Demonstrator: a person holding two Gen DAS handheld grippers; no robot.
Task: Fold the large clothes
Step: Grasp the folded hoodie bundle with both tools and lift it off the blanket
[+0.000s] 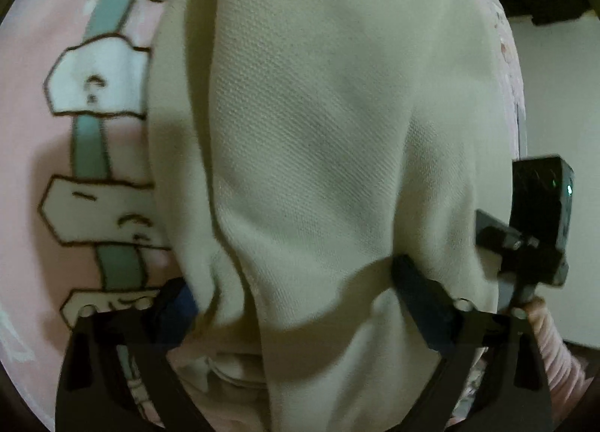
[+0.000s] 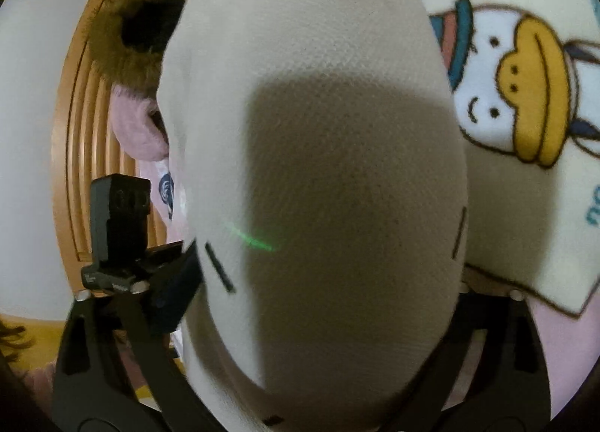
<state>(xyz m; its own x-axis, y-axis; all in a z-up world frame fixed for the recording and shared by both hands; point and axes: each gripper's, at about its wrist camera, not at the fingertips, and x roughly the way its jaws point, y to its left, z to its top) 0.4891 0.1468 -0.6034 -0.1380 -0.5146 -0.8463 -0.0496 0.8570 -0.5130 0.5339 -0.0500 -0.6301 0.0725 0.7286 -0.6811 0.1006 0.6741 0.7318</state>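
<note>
The cream garment (image 1: pixel 322 124) fills both wrist views, lying in bulky layers over a pink cartoon-print blanket (image 1: pixel 33 124) on what looks like a bed. Its thickness is the main risk: the stacked cloth could slump or spring apart once let go, and a fold made now might come out crooked. The left gripper (image 1: pixel 296 300) stands wide, the cloth bunched between its fingers but, as far as I can tell, not pinched. The right gripper (image 2: pixel 318 300) is likewise spread with cloth mounded between the fingers; one finger is hidden, so a loose edge could snag there. Either gripper might drag the blanket up too. Around it: a wooden headboard (image 2: pixel 80 124), a fur-trimmed dark coat (image 2: pixel 138 34), a pink sleeve (image 1: pixel 555 349).
</note>
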